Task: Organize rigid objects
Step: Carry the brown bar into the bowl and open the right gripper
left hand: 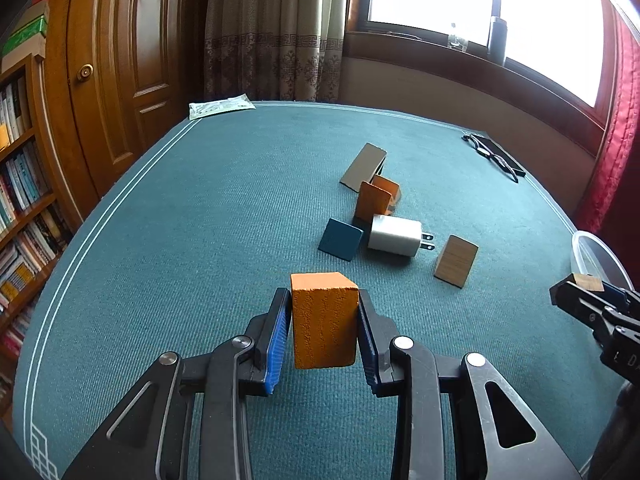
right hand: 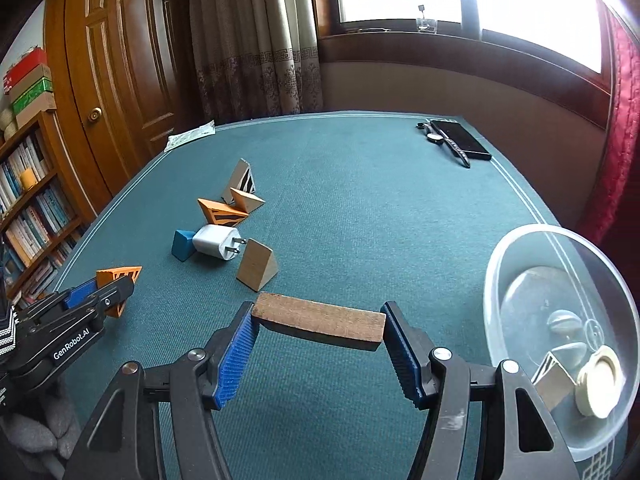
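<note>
My left gripper (left hand: 323, 312) is shut on an orange block (left hand: 324, 322) and holds it above the green table; in the right wrist view that block (right hand: 119, 278) shows as an orange wedge. My right gripper (right hand: 320, 322) is shut on a long brown wooden block (right hand: 320, 320), held left of the clear plastic bowl (right hand: 496, 280). On the table lie a white charger (left hand: 396, 236), a blue block (left hand: 341, 239), a wooden wedge (left hand: 456, 261), orange wedges (left hand: 374, 200) and a grey wedge (left hand: 363, 167).
The bowl's rim (left hand: 580, 248) holds a few small pieces, among them a cream ring (right hand: 600, 380). A phone and a watch (right hand: 456, 140) lie at the far right corner. A paper packet (left hand: 220, 106) lies at the far left edge. A door and a bookshelf stand to the left.
</note>
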A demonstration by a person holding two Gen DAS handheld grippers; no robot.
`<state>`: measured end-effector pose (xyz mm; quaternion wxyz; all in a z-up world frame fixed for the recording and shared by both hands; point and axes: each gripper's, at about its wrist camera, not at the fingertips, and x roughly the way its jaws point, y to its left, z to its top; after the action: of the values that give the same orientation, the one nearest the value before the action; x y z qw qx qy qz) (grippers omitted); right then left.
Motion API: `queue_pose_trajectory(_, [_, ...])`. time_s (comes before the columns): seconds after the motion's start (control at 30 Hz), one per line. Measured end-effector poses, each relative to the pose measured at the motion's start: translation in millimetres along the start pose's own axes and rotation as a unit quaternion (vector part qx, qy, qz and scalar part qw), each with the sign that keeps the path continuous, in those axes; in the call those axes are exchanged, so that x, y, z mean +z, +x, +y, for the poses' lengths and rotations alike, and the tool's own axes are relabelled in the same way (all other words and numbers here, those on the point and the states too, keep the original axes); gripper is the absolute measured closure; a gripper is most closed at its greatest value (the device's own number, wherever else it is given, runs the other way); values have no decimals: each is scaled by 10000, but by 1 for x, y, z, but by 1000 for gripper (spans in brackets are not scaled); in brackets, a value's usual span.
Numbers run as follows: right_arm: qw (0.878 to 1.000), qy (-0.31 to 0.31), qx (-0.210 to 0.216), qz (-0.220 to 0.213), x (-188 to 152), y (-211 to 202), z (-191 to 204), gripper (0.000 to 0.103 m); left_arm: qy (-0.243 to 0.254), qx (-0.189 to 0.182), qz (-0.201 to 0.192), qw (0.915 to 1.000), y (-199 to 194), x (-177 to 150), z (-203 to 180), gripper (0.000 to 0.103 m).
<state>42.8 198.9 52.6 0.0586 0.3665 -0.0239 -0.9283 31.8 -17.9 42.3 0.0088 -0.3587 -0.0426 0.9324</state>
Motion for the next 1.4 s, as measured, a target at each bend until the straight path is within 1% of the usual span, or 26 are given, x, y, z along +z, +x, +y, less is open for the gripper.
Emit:
queue_pose_trajectory(0.3, [9990, 299, -251, -223, -1, -23, -35, 37, 198, -115, -36, 9997, -6, 2, -18, 70])
queue_pose_trajectory(0.43, [9969, 521, -484, -335, -6, -38, -62, 37, 259, -147, -48, 9995, -7, 4, -24, 70])
queue_pose_trajectory(0.67, [9904, 996, -823, -483, -14, -59, -107, 37, 459, -266, -61, 9986, -12, 8, -45, 70])
queue_pose_trajectory(0.87, [9838, 1355, -1018, -581, -23, -73, -138, 37, 636, -379, -149, 9971, -19, 14, -66, 70])
queue_pose_trajectory(1.07, [9791, 1618, -1086, -587, -35, -78, -156, 37, 804, -500, -231, 9952, -28, 19, -85, 70])
queue_pose_trajectory(1.3, [9783, 1759, -986, -486, -44, -77, -164, 37, 945, -600, -273, 9933, -32, 22, -103, 70])
queue_pose_trajectory(1.4, [9777, 1802, -957, -507, -45, -77, -166, 35, 990, -636, -296, 9926, -33, 23, -109, 70])
